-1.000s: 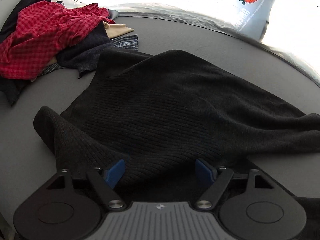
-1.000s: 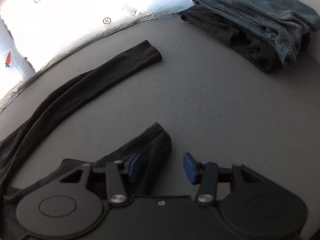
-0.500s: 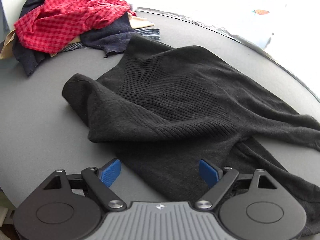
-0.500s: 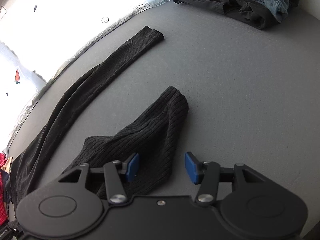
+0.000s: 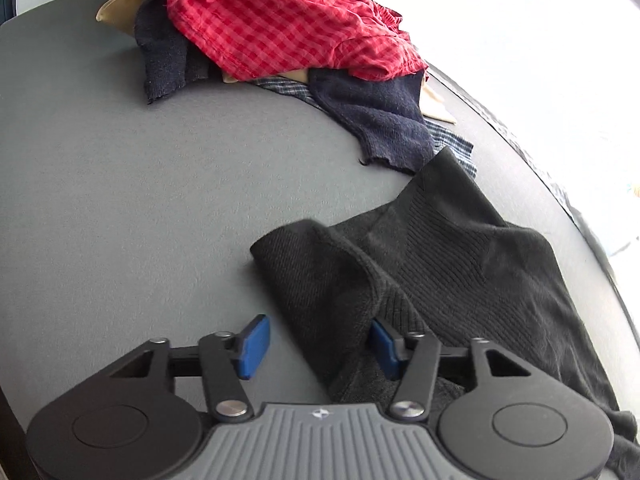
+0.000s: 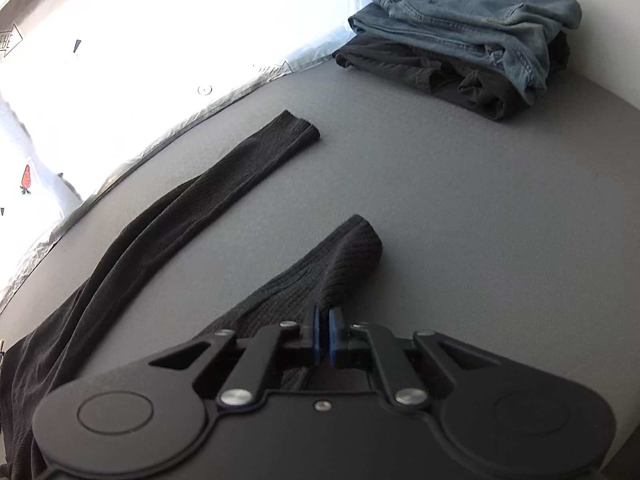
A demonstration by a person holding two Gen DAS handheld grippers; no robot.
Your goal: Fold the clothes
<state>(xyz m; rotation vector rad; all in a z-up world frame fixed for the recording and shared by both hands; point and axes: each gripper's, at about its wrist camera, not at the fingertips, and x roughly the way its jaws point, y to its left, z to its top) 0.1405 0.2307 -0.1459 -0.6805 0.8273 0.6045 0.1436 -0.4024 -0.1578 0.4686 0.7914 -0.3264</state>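
- Left gripper (image 5: pixel 316 346): the jaws have just been closing and stand partly open. A fold of the dark charcoal ribbed-knit sweater (image 5: pixel 460 280) lies between the blue pads. The right-hand pad touches the knit; the left-hand pad stands clear of it, over bare surface.
- Ahead of the left jaws, the sweater body spreads forward and to the right, with a thick rolled edge directly in front of the pads.
- Far ahead of the left jaws lies a loose pile: a red checked shirt (image 5: pixel 280 16) on top, a navy knit garment (image 5: pixel 376 116) under it, tan cloth (image 5: pixel 124 8) and a blue plaid fabric (image 5: pixel 288 88) showing at the edges. The pile's near edge sits just beside the sweater's far corner.
- Right gripper (image 6: pixel 322 330): the jaws have just been closing and are now clamped on the near sleeve (image 6: pixel 328 264) of the sweater, the blue pads almost together with knit pinched between them.
- The cuff of that sleeve lies just ahead of the right jaws. The other sleeve (image 6: pixel 224 184) lies flat, ahead and to the left, well apart from the pads.
- Far ahead and to the right of the right jaws: folded blue denim jeans (image 6: pixel 472 28) stacked on a folded dark garment (image 6: pixel 420 68).
- Surface: a flat grey matte tabletop (image 6: pixel 460 208).
- Beyond the table's far edge: white printed sheeting (image 6: pixel 120 60) with carrot and arrow marks, overexposed.
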